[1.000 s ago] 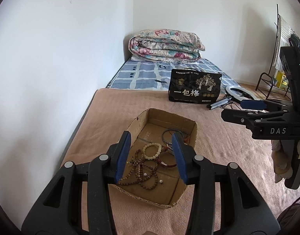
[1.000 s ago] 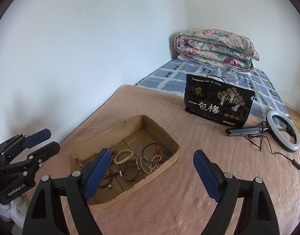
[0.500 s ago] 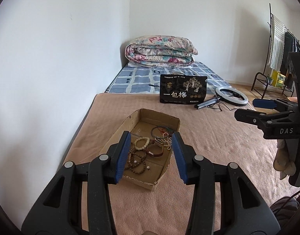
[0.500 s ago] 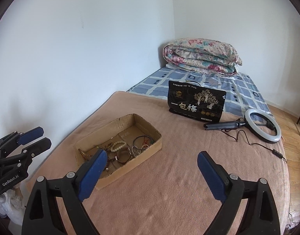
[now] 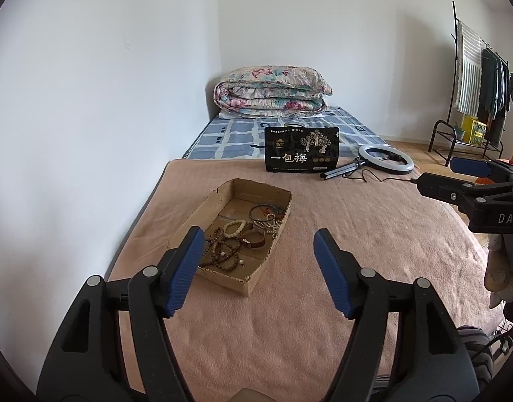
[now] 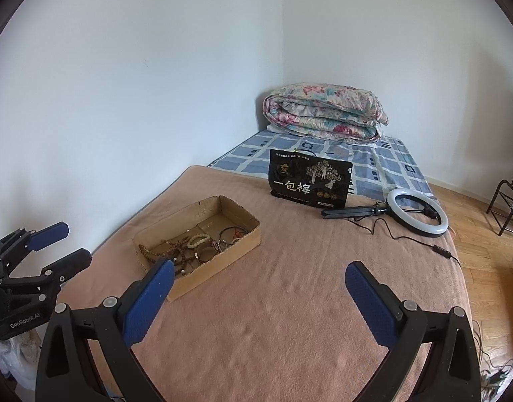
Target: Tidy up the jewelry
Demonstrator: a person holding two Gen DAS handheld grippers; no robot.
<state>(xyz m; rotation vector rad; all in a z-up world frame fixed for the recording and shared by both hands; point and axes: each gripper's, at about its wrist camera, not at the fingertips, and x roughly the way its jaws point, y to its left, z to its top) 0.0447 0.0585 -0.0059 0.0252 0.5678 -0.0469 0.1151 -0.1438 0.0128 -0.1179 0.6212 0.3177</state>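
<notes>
left gripper point(image 5: 256, 268) backing away from cardboard box point(image 5: 203, 209) since a second ago; fingers point(image 5: 186, 269) now spreading wide, holding nothing. right gripper point(image 6: 260, 296) also retreating, fingers point(image 6: 370, 305) staying spread, holding nothing. bracelets point(image 5: 238, 238) all lying inside box on brown blanket point(image 5: 323, 301). likely meaning: sorting finished or pausing. left view showing clothes rack point(image 5: 474, 77); right view alone showing ring light point(image 6: 417, 212) cable running to bed edge.

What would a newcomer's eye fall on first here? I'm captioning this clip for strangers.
Probably the shallow brown cardboard box of tangled bead bracelets on the pink blanket, ahead of the open left gripper. Behind it stands a black printed pouch, beside a white ring light.
</notes>
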